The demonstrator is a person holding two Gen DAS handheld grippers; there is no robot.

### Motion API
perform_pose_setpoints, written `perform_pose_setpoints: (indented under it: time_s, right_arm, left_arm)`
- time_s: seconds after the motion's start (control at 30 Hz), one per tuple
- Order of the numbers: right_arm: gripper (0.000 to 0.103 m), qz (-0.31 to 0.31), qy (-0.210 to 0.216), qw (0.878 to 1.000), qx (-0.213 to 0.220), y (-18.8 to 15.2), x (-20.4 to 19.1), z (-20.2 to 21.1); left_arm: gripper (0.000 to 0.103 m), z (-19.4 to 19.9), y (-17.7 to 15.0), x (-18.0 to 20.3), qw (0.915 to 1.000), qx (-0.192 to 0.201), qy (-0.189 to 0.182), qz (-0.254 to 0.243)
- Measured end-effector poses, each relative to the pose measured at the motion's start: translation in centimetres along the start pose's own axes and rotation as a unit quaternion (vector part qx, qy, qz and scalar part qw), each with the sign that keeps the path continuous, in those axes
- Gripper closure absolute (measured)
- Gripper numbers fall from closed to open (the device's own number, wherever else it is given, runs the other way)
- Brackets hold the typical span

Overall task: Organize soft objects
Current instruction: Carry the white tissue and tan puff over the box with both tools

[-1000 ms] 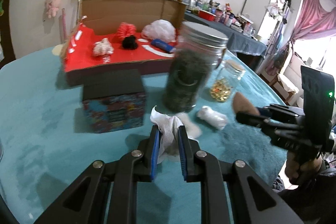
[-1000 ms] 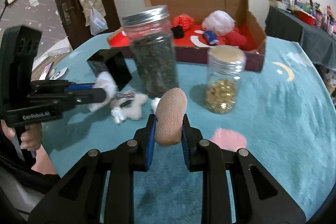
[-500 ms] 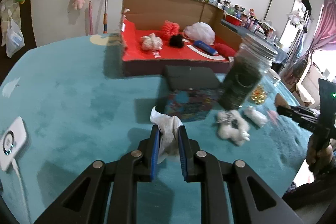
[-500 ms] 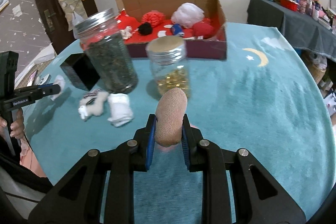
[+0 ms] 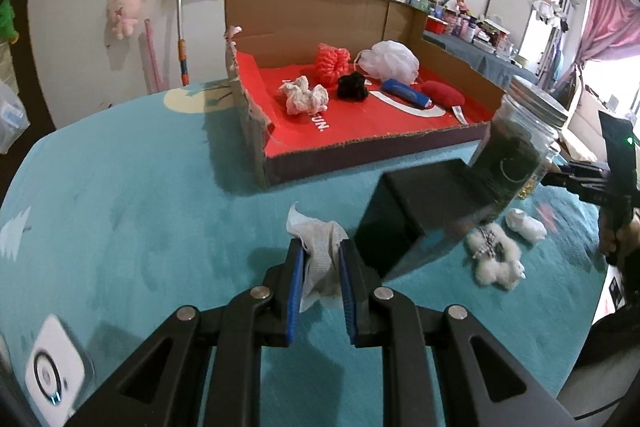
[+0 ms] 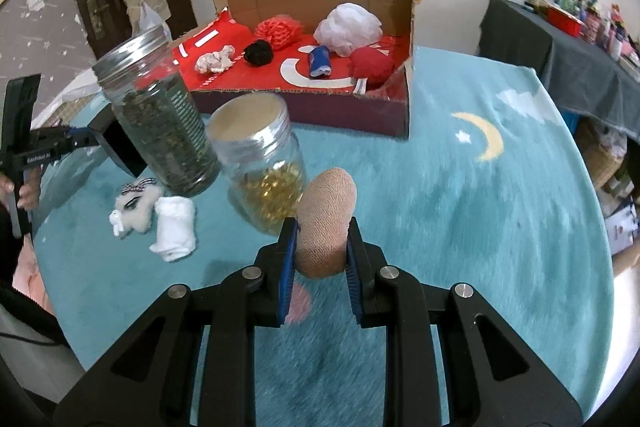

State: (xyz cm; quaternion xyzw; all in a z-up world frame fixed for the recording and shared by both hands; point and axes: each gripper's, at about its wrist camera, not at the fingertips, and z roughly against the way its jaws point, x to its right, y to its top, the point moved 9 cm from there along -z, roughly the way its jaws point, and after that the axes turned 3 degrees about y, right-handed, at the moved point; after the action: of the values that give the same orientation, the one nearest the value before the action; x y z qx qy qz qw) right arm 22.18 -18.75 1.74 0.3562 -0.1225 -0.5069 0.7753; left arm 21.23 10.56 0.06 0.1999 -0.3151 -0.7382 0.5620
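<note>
Left claw (image 5: 320,267): narrow, its blue pads clamped on a crumpled white tissue (image 5: 318,247) that stuck up between them, over the teal surface (image 5: 140,207).
Right claw (image 6: 322,247): narrow, pinching a tan knitted roll (image 6: 326,223) that stood upright and rose well above the pads.
Cardboard box (image 5: 320,15): open, red-lined, on the far part of the surface; inside lay a crumpled white wad (image 5: 304,99), a red-orange mesh puff (image 5: 332,61), a black pompom (image 5: 352,87), a white mesh puff (image 5: 390,61), a blue roll (image 5: 406,93) and a red cushion (image 5: 442,93).
Loose soft things: a fluffy white toy (image 6: 134,209) with a striped bow and a white rolled sock (image 6: 176,227) lay touching, near the foot of the dark jar.
In the way: a black box (image 5: 416,203) sat just right of the left claw, between it and the loose toys; a jar of dark leaves (image 6: 160,119) and a jar of golden bits (image 6: 260,171) stood between the right claw and the cardboard box.
Left view only: a white device (image 5: 54,375) at the near left edge of the surface.
Right view only: a yellow moon print (image 6: 486,141) on the teal cover, and the person's hand (image 6: 28,189) holding the left claw's grip.
</note>
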Motion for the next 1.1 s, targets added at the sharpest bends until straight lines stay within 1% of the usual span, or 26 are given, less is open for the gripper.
perform_pose_setpoints:
  time_s: [0.13, 0.2, 0.33, 0.43, 0.67, 0.73, 0.83, 0.93, 1.03, 1.1]
  right_arm:
    - [0.082, 0.01, -0.001, 1.0, -0.006, 1.1, 1.0, -0.6]
    - [0.082, 0.014, 0.007, 1.0, -0.008, 1.7, 1.4, -0.9]
    - [0.082, 0.012, 0.036, 0.999, -0.009, 2.9, 1.8, -1.1]
    - [0.082, 0.014, 0.047, 0.999, -0.007, 3.9, 2.1, -1.2]
    - [0.082, 0.03, 0.077, 0.997, -0.007, 6.9, 1.5, -1.4]
    - [0.082, 0.034, 0.089, 0.995, -0.009, 7.9, 0.9, -1.8]
    - [0.082, 0.037, 0.099, 0.994, -0.01, 9.3, 0.1, -2.5]
    - [0.082, 0.045, 0.088, 0.995, -0.017, 10.5, -0.3, -3.5]
    - [0.082, 0.046, 0.068, 0.996, -0.042, 11.4, -0.5, -5.5]
    - [0.082, 0.042, 0.062, 0.995, -0.061, 11.6, -0.4, -6.8]
  left_arm:
    - [0.085, -0.5, 1.1, 0.0, 0.9997, 0.002, -0.015, -0.02]
    - [0.085, -0.6, 1.9, 0.1, 0.9993, 0.005, -0.023, -0.031]
    - [0.085, -0.8, 3.4, 0.5, 0.9983, 0.007, -0.03, -0.05]
    - [0.085, -1.0, 4.6, 0.7, 0.9975, 0.009, -0.035, -0.061]
    - [0.085, -1.7, 7.2, 1.9, 0.9959, 0.003, -0.072, -0.056]
    - [0.085, -2.2, 8.0, 2.4, 0.9958, -0.001, -0.074, -0.054]
    - [0.085, -3.4, 8.7, 3.1, 0.996, -0.018, -0.077, -0.043]
    - [0.085, -4.9, 9.3, 3.4, 0.9963, -0.04, -0.066, -0.038]
    - [0.085, -6.3, 9.8, 3.5, 0.9963, -0.058, -0.053, -0.034]
    - [0.085, -7.3, 9.9, 3.4, 0.996, -0.072, -0.046, -0.029]
